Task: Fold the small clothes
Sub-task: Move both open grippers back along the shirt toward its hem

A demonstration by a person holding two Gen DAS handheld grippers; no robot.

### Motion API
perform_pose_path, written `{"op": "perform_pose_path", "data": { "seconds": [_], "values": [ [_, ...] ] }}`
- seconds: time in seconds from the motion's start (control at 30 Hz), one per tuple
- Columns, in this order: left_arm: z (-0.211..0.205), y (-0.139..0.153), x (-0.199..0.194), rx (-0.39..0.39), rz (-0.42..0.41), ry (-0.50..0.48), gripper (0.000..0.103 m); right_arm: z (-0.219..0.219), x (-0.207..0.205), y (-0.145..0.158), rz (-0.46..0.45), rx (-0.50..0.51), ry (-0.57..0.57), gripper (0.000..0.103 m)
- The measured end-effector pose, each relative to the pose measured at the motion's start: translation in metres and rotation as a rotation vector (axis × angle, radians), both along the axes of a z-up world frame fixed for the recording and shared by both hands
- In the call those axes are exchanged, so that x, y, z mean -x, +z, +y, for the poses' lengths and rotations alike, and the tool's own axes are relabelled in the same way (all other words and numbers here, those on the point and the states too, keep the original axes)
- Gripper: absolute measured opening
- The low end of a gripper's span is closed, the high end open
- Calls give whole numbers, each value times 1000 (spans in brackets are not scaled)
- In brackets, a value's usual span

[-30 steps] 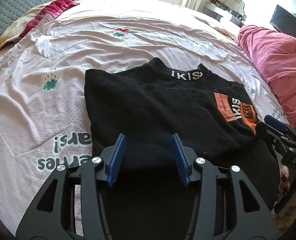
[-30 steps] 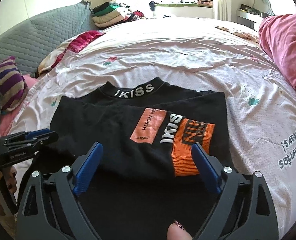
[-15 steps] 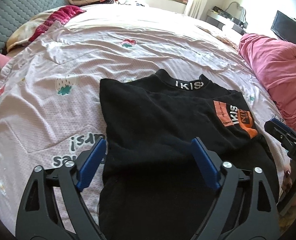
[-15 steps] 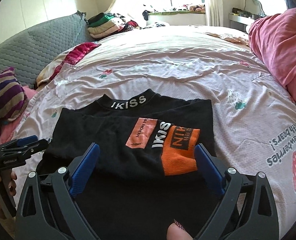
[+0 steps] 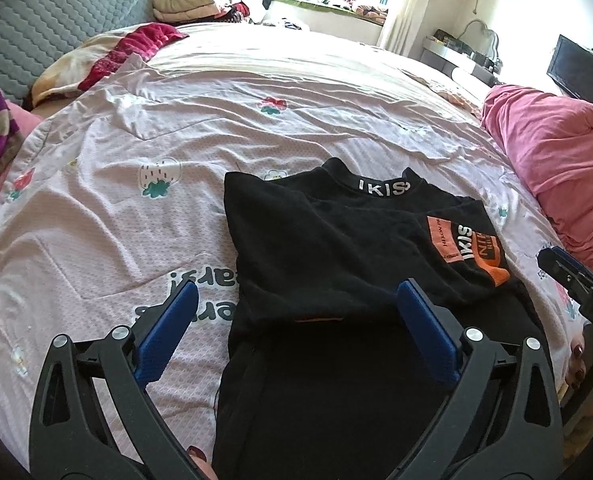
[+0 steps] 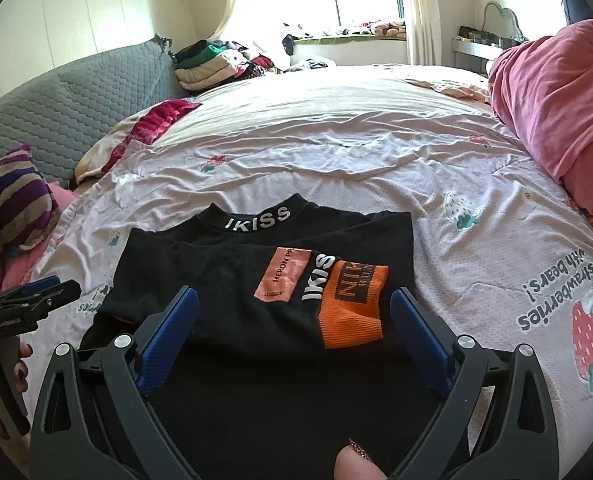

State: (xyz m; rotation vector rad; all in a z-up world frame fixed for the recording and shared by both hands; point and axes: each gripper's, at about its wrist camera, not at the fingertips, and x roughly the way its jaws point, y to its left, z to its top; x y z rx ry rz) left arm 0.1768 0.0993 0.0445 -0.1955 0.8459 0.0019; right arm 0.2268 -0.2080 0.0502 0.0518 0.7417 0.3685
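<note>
A black shirt (image 5: 316, 248) with an "IKISS" collar lies flat on the pink strawberry-print bedsheet (image 5: 256, 120). Its sleeves are folded across the body, and an orange cuff (image 6: 352, 312) sits on top. My left gripper (image 5: 296, 292) hovers over the shirt's near left part with its jaws opening wide. The fabric lies below them and the pads touch nothing. My right gripper (image 6: 294, 296) stands open just before the orange cuff, also holding nothing. Each gripper shows at the edge of the other's view: the left gripper (image 6: 36, 292) and the right gripper (image 5: 568, 272), both held by hands.
A bunched pink quilt (image 6: 556, 100) lies along the right side of the bed. A stack of folded clothes (image 6: 208, 64) sits at the far end by the window. A grey quilted backrest (image 6: 76, 100) and a striped pillow (image 6: 12, 196) border the left.
The left jaws went from nearly closed around a fold of black fabric to wide open, letting it go. Both grippers drew back and upward, so the shirt sits farther off.
</note>
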Motion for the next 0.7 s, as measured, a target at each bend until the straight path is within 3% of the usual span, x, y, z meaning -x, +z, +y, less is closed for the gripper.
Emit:
{"op": "perform_pose_path", "data": {
  "seconds": [0.7],
  "values": [
    [-10, 17, 39, 24, -51, -1, 93, -30, 41, 33, -63, -20, -29, 96]
  ]
}}
